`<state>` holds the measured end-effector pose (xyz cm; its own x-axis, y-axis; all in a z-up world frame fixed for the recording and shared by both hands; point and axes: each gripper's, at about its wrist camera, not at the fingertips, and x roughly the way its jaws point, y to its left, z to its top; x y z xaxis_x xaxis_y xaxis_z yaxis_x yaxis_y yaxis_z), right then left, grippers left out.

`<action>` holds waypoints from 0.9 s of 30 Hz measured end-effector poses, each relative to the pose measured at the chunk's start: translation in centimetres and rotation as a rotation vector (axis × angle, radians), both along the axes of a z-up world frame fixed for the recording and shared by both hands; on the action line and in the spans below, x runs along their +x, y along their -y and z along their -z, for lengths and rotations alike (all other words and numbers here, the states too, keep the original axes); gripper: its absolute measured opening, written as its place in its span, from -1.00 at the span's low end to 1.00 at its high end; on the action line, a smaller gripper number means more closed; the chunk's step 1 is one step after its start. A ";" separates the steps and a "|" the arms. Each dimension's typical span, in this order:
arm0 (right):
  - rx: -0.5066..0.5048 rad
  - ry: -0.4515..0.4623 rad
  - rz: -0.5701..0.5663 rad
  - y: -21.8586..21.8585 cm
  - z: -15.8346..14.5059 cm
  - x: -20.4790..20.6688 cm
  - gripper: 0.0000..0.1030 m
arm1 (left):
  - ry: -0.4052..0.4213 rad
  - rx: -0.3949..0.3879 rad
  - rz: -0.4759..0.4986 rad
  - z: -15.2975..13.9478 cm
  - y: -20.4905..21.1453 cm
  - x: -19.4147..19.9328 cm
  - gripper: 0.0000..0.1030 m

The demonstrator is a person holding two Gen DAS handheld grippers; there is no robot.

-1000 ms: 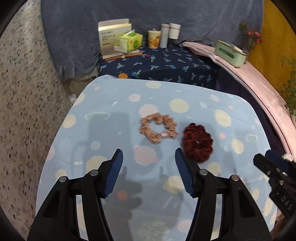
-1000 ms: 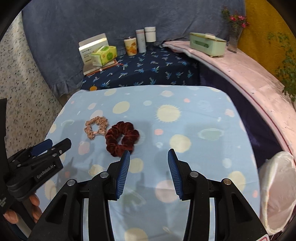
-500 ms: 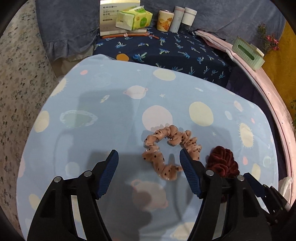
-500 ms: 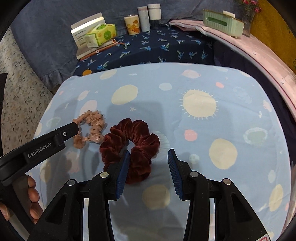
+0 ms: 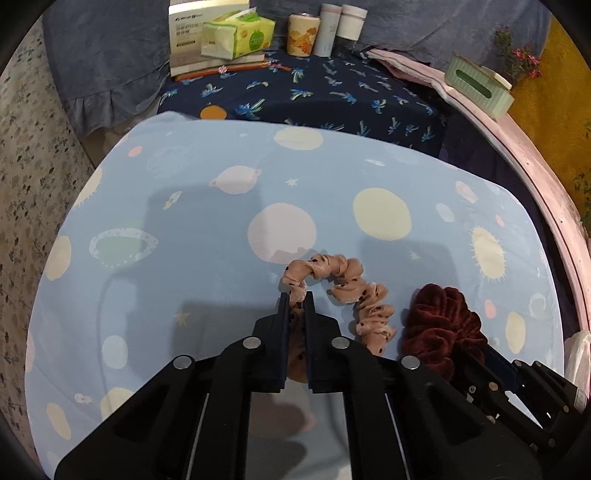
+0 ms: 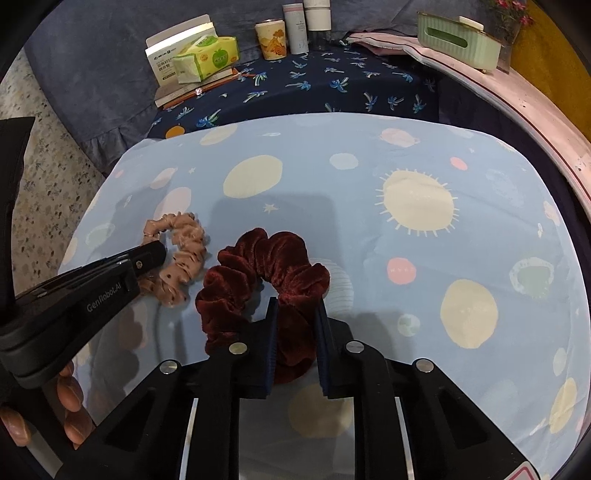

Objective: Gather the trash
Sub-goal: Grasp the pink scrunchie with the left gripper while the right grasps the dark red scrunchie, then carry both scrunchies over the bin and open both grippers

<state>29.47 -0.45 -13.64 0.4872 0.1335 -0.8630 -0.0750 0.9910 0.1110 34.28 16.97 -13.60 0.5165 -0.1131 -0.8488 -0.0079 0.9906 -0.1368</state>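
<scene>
A pink dotted scrunchie (image 5: pixel 354 291) lies on the light blue planet-print cloth (image 5: pixel 184 236). My left gripper (image 5: pixel 296 299) is closing on its near-left loop, and the fabric is pinched between the pads. A dark red velvet scrunchie (image 6: pixel 266 266) lies just right of it. My right gripper (image 6: pixel 295 306) is closing on the red scrunchie's near side, with a fold of velvet squeezed between its pads. In the right wrist view the left gripper (image 6: pixel 153 251) reaches in from the left over the pink scrunchie (image 6: pixel 184 251).
Behind the blue cloth, a dark palm-print cloth (image 5: pixel 332 96) holds a tissue pack (image 5: pixel 236 37), a box (image 5: pixel 184 37), a cup (image 5: pixel 303 35) and two bottles (image 5: pixel 340 27). A green tissue box (image 5: pixel 480 85) sits on the pink ledge at right. Speckled floor (image 5: pixel 29 177) lies left.
Both grippers came down and forward onto the cloth, then shut: the left on the pink scrunchie, the right on the dark red one.
</scene>
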 end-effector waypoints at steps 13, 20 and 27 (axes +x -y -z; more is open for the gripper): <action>0.041 0.178 0.104 7.1 -9.3 -6.4 -0.70 | 0.155 -0.015 0.109 -9.6 7.4 -6.2 -0.88; 0.047 0.287 0.184 13.3 -14.7 -11.1 -0.70 | 0.236 -0.010 0.207 -14.3 13.9 -10.8 -0.88; 0.045 0.363 0.280 20.0 -18.0 -15.8 -0.70 | 0.284 -0.004 0.315 -16.6 20.9 -15.2 -0.88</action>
<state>13.64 -20.40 4.35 0.7793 -0.0130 -0.6265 0.1528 0.9735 0.1699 19.07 -3.90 3.05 0.6697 -0.3057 -0.6768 0.3337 0.9380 -0.0935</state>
